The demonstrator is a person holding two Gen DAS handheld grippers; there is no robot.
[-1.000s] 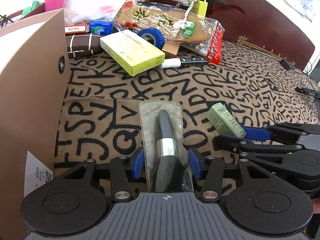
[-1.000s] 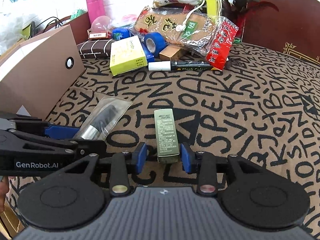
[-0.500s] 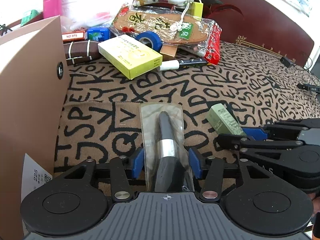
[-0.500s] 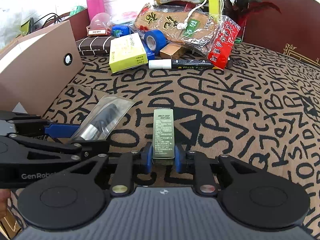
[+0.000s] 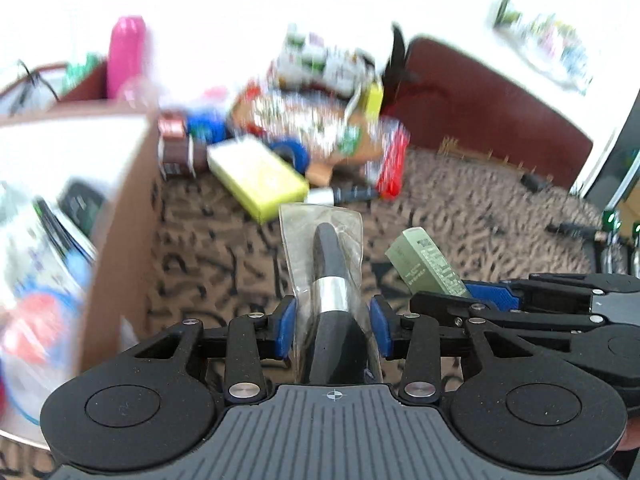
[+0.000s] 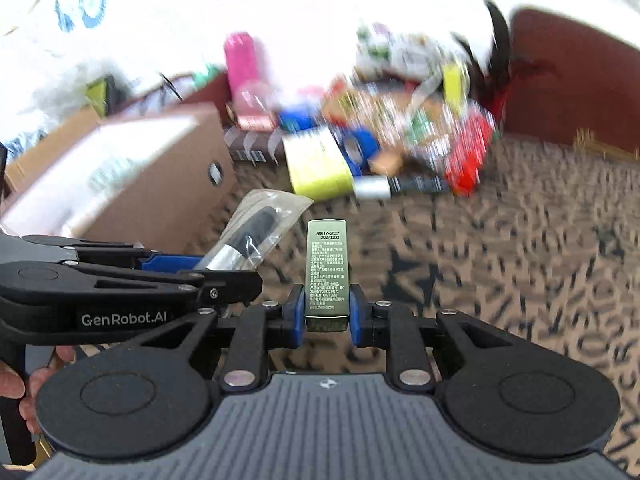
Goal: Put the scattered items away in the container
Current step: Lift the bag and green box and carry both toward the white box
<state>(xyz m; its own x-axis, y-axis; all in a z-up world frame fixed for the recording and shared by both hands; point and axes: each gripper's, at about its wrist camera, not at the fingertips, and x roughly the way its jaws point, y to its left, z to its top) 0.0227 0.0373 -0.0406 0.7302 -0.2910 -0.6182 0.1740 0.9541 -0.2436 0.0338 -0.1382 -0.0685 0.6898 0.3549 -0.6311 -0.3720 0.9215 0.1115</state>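
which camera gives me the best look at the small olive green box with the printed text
The right wrist view. There the olive green box sits centred and sharp between the right gripper's pads, printed face up and readable as text. The left wrist view shows the box only obliquely at the right, its lower end hidden behind that gripper.

At the left of your right wrist frame, the left gripper [image 6: 224, 280] reads "GenRobot.AI"; the olive box [image 6: 326, 268] at centre shows "AM017-2037" above "20271203".

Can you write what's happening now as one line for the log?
left tool: shut on bagged brush | right tool: shut on green box | both lifted, next to carton
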